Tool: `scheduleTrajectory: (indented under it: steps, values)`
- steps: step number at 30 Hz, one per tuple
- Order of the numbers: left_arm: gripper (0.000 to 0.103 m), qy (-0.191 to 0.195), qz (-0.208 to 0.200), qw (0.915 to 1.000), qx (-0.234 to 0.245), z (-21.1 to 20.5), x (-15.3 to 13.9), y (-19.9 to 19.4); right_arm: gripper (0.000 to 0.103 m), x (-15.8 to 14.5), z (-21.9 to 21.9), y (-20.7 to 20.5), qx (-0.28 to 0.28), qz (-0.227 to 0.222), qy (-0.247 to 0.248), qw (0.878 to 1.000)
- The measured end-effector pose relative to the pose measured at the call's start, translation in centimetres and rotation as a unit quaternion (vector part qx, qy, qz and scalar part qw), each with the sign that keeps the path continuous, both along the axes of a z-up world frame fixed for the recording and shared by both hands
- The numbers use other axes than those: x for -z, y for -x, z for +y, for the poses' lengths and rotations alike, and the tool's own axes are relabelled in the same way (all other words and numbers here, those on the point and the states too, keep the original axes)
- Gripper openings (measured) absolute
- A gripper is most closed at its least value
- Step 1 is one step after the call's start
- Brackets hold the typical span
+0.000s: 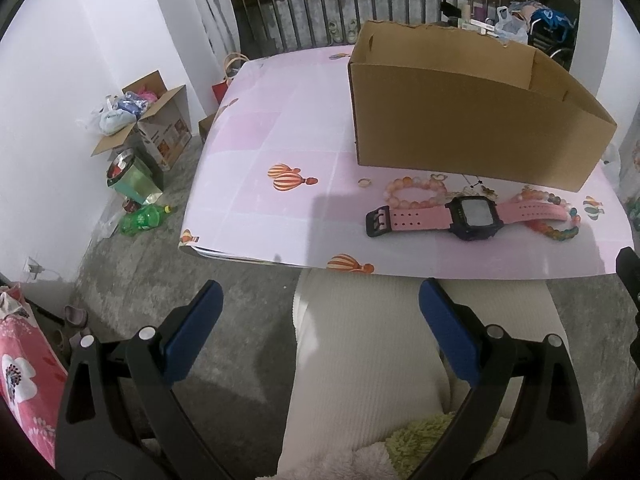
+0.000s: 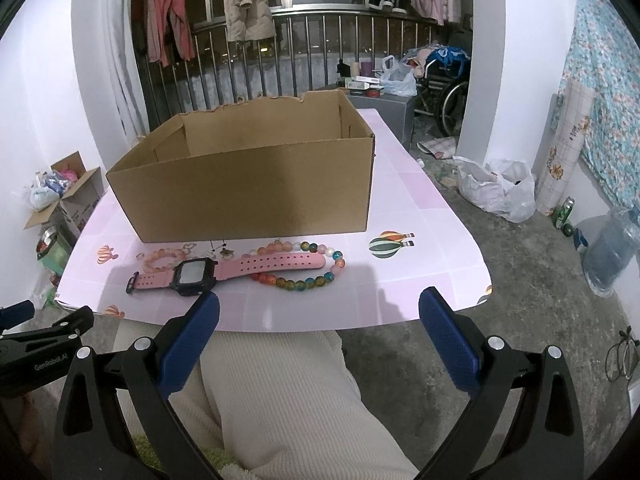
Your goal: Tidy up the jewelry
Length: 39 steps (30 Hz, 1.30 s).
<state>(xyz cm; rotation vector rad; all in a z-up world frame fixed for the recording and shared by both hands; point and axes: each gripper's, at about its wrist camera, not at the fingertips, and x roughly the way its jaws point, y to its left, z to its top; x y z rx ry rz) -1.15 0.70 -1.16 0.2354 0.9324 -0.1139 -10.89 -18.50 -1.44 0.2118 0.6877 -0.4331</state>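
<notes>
I have both tools held low over the person's lap, short of the near edge of the table (image 2: 420,208), which wears a pale pink checked cover printed with hot-air balloons; my left gripper (image 1: 320,316) is spread wide with nothing between its blue pads, and my right gripper (image 2: 320,320) is likewise released and empty. The cardboard box (image 2: 256,184) sits open-topped on the table, and I take everything from it: the jewelry lies in a row along the box's near wall, on the cover between the box and the table's near edge. The watch (image 2: 195,276), pink strap and dark case, lies flat face up just in front of the box; a peach bead bracelet (image 2: 162,258) sits between the watch and the box, a small ring (image 1: 364,182) just off the box's near left corner, and a multicoloured bead bracelet (image 2: 304,270) partly under the watch strap. Behind the box runs a metal railing with clothes hanging above it; left of the box, on the grey concrete floor, stands another opened carton (image 1: 160,128); right of the box lies a white plastic bag (image 2: 500,192)
</notes>
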Motion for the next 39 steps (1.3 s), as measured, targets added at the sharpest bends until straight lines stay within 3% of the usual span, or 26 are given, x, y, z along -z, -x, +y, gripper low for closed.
scheduleTrajectory:
  steps: [39]
  values:
    - [0.095,0.002,-0.004,0.9999,0.009,-0.88,-0.13,0.21,0.097,-0.73,-0.4,0.27,0.005,-0.005,-0.003,1.0]
